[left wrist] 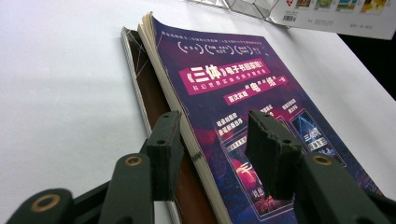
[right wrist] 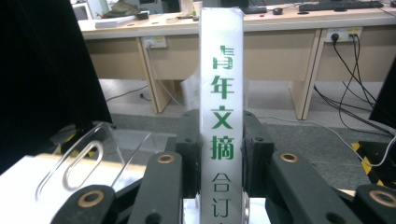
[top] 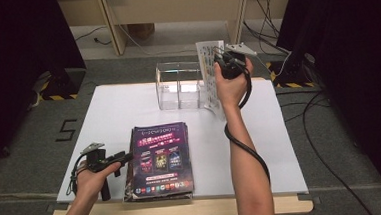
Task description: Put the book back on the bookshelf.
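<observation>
A white bound volume [top: 209,54] with green characters on its spine [right wrist: 222,93] stands upright at the right end of a clear acrylic holder [top: 177,86]. My right gripper [top: 220,61] is shut on its spine [right wrist: 222,154]; whether the lower edge sits inside the holder I cannot tell. Near the front edge lies a stack of magazines [top: 159,159] with a purple cover [left wrist: 243,93]. My left gripper [top: 123,156] rests at the stack's left side, jaws open and astride the top magazine's spine edge [left wrist: 217,149], with no pad pressing on it.
The white table board [top: 118,107] has bare room left and right of the stack. The clear holder's wall [right wrist: 88,158] has a slot-shaped cutout. Desks, cables and wall sockets lie beyond the table; black curtains hang on both sides.
</observation>
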Demonstrator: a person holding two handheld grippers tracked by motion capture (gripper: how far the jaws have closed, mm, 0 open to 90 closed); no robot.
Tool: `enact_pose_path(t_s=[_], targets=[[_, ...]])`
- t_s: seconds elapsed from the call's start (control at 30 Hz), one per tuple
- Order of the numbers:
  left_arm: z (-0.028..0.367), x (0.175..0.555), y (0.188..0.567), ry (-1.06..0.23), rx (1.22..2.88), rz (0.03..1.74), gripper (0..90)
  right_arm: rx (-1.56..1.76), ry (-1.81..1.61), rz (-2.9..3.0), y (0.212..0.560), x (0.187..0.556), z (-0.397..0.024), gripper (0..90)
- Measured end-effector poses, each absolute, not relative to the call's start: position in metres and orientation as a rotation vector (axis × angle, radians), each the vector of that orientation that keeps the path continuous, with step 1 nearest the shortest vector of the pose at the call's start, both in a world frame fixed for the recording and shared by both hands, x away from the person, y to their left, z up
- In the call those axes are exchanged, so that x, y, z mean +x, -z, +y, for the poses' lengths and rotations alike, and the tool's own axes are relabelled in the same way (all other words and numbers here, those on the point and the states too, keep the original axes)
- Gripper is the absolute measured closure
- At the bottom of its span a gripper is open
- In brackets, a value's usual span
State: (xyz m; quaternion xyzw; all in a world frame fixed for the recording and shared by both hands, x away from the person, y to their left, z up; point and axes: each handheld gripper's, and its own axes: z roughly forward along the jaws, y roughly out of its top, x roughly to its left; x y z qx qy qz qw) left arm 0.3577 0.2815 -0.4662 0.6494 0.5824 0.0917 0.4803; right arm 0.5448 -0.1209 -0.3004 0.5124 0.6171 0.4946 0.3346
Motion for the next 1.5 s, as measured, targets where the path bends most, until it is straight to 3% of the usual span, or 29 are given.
enact_pose_path(t_s=[0.97, 1.5], targets=[[0.279, 0.356, 0.463, -0.225, 1.585, 1.411, 54.5, 1.38, -1.231, 1.692, 0.332, 0.446, -0.153, 69.8], [0.282, 0.356, 0.46, -0.233, 1.574, 1.411, 54.5, 1.366, -1.219, 1.689, 0.324, 0.451, -0.153, 66.1]])
